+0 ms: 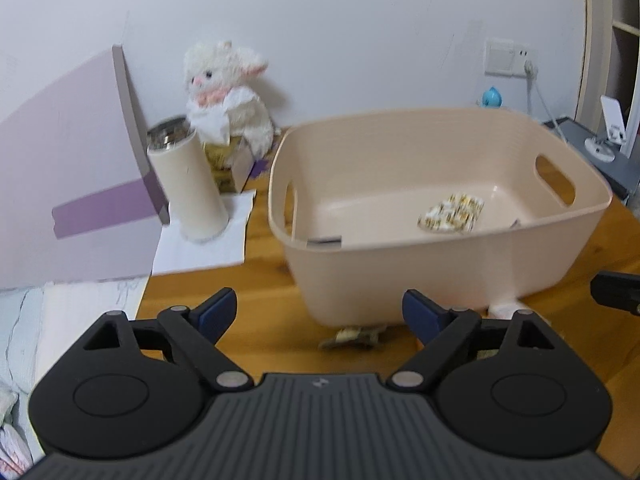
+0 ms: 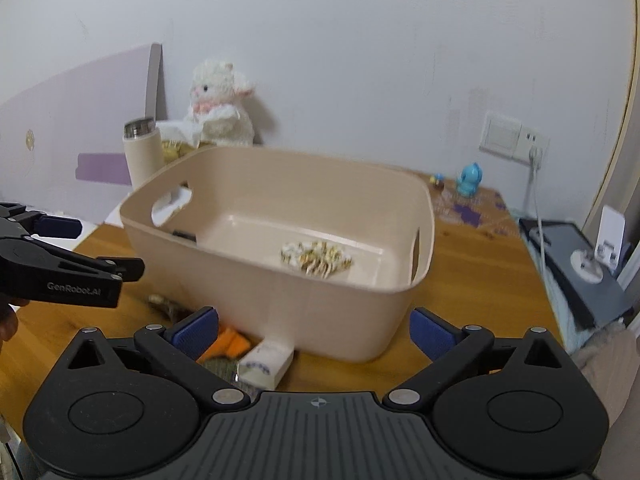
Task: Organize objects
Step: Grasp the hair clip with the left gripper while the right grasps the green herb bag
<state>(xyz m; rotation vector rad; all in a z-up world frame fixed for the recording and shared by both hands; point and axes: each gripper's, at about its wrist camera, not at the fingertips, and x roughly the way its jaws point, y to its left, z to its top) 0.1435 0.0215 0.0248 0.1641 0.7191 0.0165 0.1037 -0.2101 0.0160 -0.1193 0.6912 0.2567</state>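
The beige bin (image 1: 440, 248) sits mid-table on the wooden table (image 1: 260, 288), handle cutouts on both short ends, and from where I'm driving it fills most of both wrist views. Inside on the floor of the bin is one patterned pouch (image 1: 451, 213), white with yellowish print, lying toward the right side.

Just in front of the bin, on the table: a small white box (image 2: 267, 363) with blue print I can't read, an orange thing (image 2: 228, 345) beside it, and a brownish crumpled item (image 1: 354, 337) touching the bin's near wall.

Only readable writing is "GenRobot.AI" on the side of my left gripper (image 2: 96, 248) in the right wrist view.

Left gripper (image 1: 318, 314) hovers low over the table in front of the bin, jaws spread wide, nothing between them. Right gripper (image 2: 314, 330) is the same: spread wide, empty, pointing at the bin's near corner.

Back left there's a cream tumbler (image 1: 190, 184) standing on white paper (image 1: 204, 240), and a white plush bunny (image 1: 228, 92) against the wall. A blue figurine (image 2: 470, 179) sits far right by the wall socket (image 2: 514, 138).
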